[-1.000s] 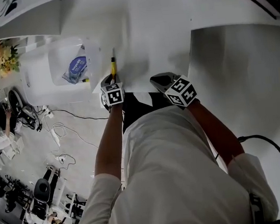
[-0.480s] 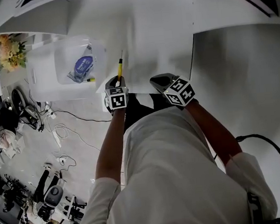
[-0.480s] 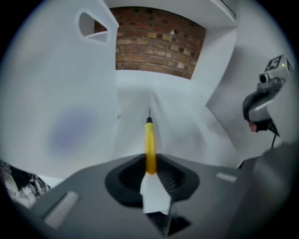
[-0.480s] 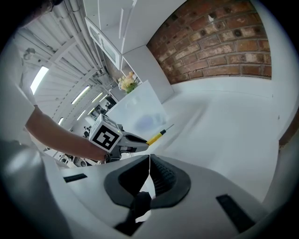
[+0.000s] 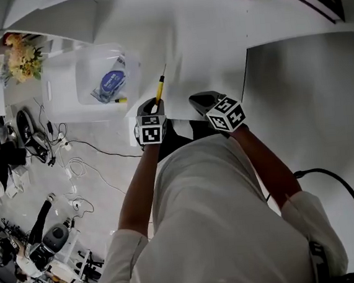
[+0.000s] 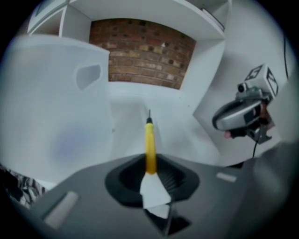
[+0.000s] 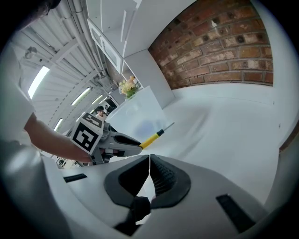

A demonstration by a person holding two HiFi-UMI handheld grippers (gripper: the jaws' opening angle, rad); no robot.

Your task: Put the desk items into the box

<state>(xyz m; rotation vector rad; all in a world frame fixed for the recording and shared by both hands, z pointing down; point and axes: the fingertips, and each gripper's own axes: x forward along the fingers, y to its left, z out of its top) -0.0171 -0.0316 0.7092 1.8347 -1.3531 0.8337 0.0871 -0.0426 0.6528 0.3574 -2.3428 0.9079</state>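
White desk [image 5: 204, 35] fills the upper head view, and the clear box [image 5: 86, 69] sits at its left edge, open top up so items can drop in; a blue pack [image 5: 110, 82] already lies inside. Left gripper [image 5: 152, 109] is near the box's right side, pointed down and forward, jaws pinched on the white rear end of a yellow pen [image 5: 159, 86]. The pen sticks out straight along the jaws with its dark tip leading, probably so it can go in point first. It looks clear of the desk and not yet over the box. Right gripper [image 5: 201, 101] hangs just beside the left at the desk's near edge, jaws pressed together on nothing, likely parked out of the way
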